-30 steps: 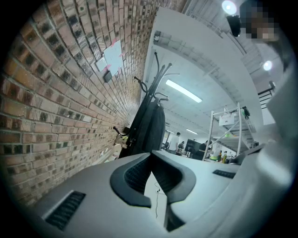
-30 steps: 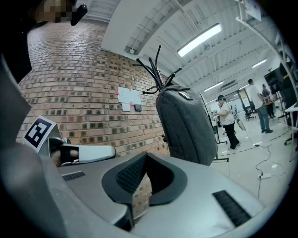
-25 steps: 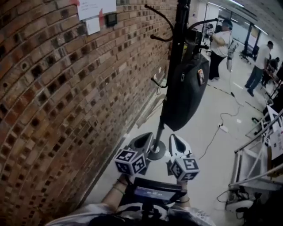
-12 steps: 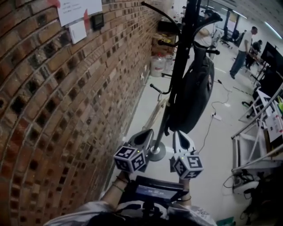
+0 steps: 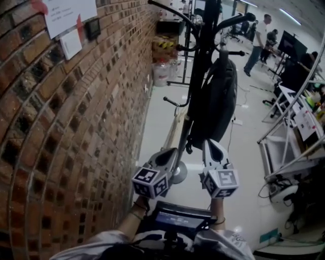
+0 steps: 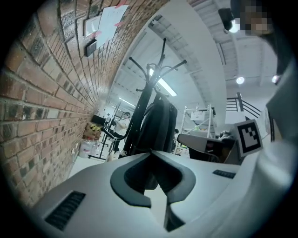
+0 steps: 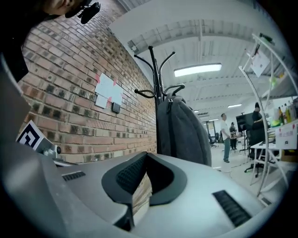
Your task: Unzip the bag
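Note:
A black backpack (image 5: 216,101) hangs upright from a hook of a black coat stand (image 5: 200,66) beside the brick wall. Both grippers are held low and side by side, well short of the bag and pointing toward it. My left gripper (image 5: 170,153) is shut with nothing in it, near the stand's round base (image 5: 179,175). My right gripper (image 5: 209,145) is also shut and empty, just below the bag's bottom in the head view. The bag (image 6: 158,125) shows ahead in the left gripper view and the bag (image 7: 182,132) also in the right gripper view, at a distance. I cannot make out the zipper pull.
A brick wall (image 5: 76,127) with pinned papers (image 5: 68,12) runs along the left. Water jugs (image 5: 161,73) and boxes stand at the far end. A metal rack (image 5: 289,132) stands to the right, with cables on the floor. People (image 5: 259,35) stand at the back.
The view has swung round the stand, so the bag now shows more edge-on and higher. Both grippers stay shut and low; the right one has shifted slightly up and right.

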Motion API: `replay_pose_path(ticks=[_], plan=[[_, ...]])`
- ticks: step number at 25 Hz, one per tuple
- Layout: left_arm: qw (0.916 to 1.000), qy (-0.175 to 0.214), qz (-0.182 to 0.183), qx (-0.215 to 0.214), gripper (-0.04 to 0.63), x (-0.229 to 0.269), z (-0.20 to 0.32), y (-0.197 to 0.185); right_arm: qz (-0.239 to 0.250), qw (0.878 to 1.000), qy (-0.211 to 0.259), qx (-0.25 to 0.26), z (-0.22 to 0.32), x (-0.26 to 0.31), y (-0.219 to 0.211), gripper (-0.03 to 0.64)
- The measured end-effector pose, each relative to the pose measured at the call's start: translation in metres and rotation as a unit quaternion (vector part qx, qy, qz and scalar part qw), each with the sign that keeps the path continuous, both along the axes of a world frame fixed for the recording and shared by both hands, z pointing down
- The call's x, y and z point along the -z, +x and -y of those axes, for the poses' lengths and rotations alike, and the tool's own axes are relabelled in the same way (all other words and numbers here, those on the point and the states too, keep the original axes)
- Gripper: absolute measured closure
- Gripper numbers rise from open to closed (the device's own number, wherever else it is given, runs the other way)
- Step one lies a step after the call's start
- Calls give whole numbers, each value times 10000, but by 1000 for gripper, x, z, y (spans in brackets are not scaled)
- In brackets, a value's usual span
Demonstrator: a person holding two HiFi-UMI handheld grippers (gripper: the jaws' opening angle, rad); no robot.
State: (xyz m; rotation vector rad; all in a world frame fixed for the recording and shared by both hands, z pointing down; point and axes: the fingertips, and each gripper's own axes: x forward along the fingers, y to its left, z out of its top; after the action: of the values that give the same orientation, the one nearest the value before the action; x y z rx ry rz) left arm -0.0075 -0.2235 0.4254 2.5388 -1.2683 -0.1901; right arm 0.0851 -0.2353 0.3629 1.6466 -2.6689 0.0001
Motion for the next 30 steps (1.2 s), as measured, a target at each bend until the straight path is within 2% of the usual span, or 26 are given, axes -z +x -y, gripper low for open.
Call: replay_pose_path(ticks=[12, 14, 18, 21, 24, 27, 30], plan=[[9983, -114, -174, -548, 589, -7, 1, 5, -986, 9914, 755, -403, 20, 67, -7, 620], [9979, -116, -193, -610, 589, -8, 0, 7, -1335, 9860, 901, -424, 25, 72, -9, 620], [9976, -122, -195, -659, 589, -6, 1, 9, -2052, 9677, 1297, -679, 42, 77, -1, 618], [9977, -75, -195, -640, 589, 0, 6, 8, -2203, 9637, 1194, -926, 45, 86, 2, 618], [9973, 28, -219, -694, 589, 6, 9, 12, -2281, 9597, 1297, -1004, 50, 87, 5, 617], [9973, 56, -212, -703, 589, 8, 12, 14, -2545, 9505, 1455, -1028, 55, 89, 8, 615], [9974, 20, -213, -695, 589, 7, 16, 15, -2651, 9443, 1500, -1244, 59, 98, 9, 615]])
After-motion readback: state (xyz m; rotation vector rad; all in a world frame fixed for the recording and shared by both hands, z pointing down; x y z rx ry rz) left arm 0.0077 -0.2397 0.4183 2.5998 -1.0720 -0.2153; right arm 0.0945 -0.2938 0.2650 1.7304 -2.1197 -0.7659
